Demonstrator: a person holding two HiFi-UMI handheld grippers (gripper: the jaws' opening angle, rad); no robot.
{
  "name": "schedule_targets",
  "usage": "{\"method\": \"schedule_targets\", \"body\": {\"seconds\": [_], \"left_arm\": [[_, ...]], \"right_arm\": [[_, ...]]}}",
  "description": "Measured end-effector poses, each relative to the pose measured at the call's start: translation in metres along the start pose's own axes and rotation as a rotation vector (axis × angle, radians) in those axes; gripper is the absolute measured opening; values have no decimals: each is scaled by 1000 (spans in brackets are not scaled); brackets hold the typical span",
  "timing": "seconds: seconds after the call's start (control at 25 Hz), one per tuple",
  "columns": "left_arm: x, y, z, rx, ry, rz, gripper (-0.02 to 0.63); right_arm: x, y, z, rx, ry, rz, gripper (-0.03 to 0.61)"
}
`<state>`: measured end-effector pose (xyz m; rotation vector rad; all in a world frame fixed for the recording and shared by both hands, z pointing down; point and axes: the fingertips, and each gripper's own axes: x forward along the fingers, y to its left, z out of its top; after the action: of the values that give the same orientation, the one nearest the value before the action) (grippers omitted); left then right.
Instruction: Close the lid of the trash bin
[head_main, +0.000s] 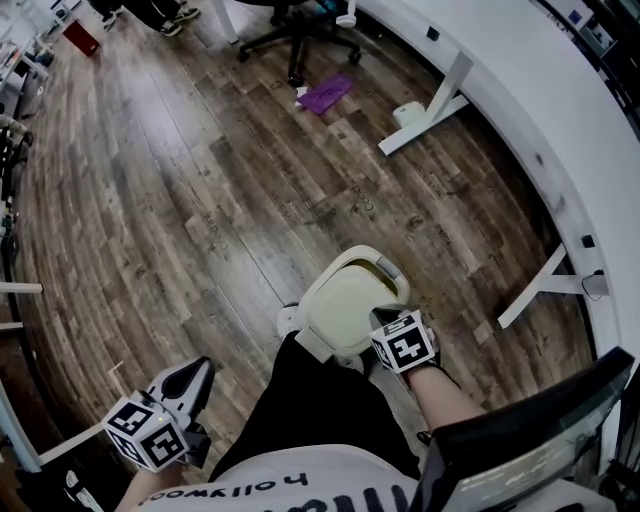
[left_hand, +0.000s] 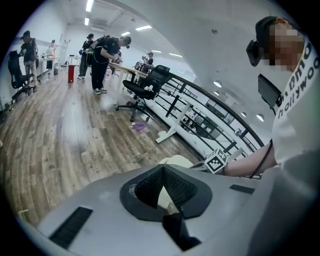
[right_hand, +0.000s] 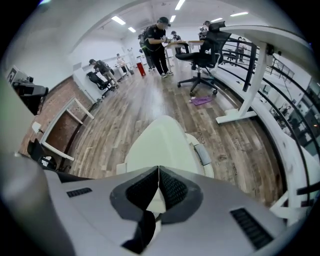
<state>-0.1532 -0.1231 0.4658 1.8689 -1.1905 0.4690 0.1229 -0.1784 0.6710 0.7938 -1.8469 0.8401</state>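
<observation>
The right hand-held gripper (right_hand: 159, 171) has its 2 jaws pressed together at the tips, gripping nothing. It sits at the near right edge of the cream lid (head_main: 345, 305); whether it touches the lid I cannot tell. The left hand-held gripper (left_hand: 162, 168) is likewise closed and empty, held low at the person's left side, well apart from the bin (head_main: 387, 269). The bin stands on the wooden floor (head_main: 200, 180) just in front of the person, its lid tilted up and partly open. Farther off, a purple cloth (head_main: 326, 93) lies near a black chair (head_main: 298, 35). A long white tabletop (head_main: 520, 90) curves along the right, and several people (right_hand: 156, 44) stand at the far end.
</observation>
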Motion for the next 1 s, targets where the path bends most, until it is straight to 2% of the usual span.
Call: {"method": "schedule_targets", "body": {"seconds": [0.32, 0.56, 1.0], "left_arm": [[7, 5, -11, -6, 24, -7, 6], [13, 3, -17, -16, 31, -24, 6], [16, 17, -29, -45, 41, 0, 6]], "right_arm": [[17, -15, -4, 109, -23, -27, 11], [24, -23, -8, 119, -10, -46, 11], [54, -47, -14, 167, 13, -90, 11]]}}
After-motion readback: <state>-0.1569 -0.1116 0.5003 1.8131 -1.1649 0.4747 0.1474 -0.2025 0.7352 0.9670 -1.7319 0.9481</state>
